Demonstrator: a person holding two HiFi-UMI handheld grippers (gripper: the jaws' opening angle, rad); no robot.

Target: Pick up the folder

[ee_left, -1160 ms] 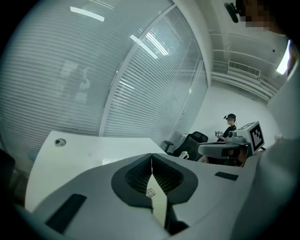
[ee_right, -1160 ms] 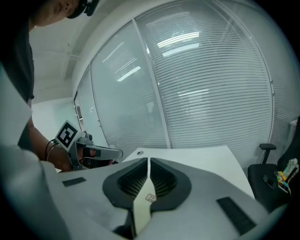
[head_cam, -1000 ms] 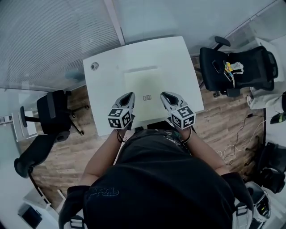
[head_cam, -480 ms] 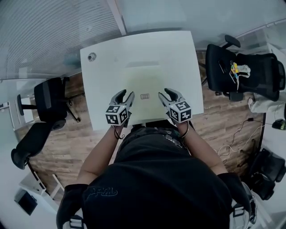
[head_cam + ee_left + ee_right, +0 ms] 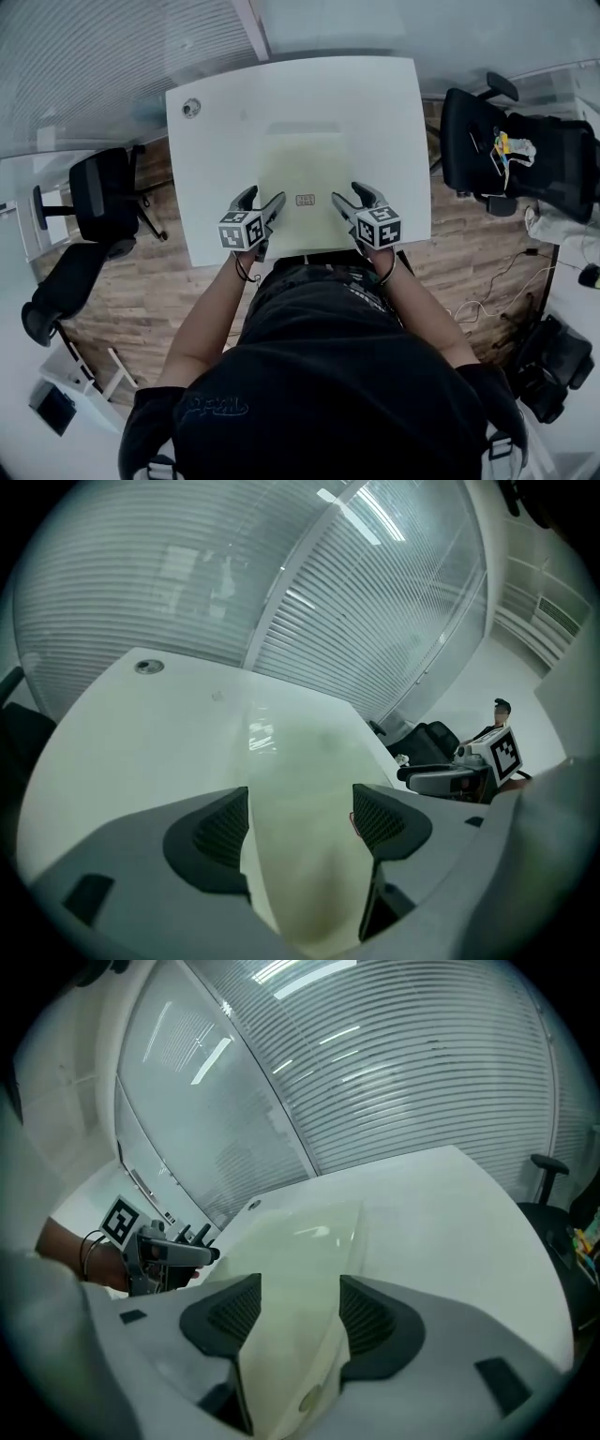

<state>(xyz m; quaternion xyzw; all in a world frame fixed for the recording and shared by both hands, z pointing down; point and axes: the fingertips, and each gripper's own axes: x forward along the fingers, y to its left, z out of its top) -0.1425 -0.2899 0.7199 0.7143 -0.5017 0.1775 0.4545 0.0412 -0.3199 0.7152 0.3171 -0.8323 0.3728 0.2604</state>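
Seen from overhead, a person in a black shirt leans to the near edge of a white tabletop (image 5: 216,141), a gripper in each hand. The left gripper (image 5: 262,199) and the right gripper (image 5: 353,195) sit side by side at the near end of a pale yellow-green folder (image 5: 305,164), one at each near corner. The folder lies flat in the middle of the tabletop, a small label (image 5: 306,200) on its near part between the two grippers. In the left gripper view the dark ribbed fingers (image 5: 220,832) stand apart, with the folder's surface running up between them and no pad pressed on it. The right gripper view shows the same: fingers (image 5: 370,1321) spread, the folder's edge between them. Farther on, a round grommet (image 5: 191,108) marks the tabletop's far left corner. Black office chairs (image 5: 98,192) stand on the wood floor to either side, and slatted blinds (image 5: 112,66) close off the back.
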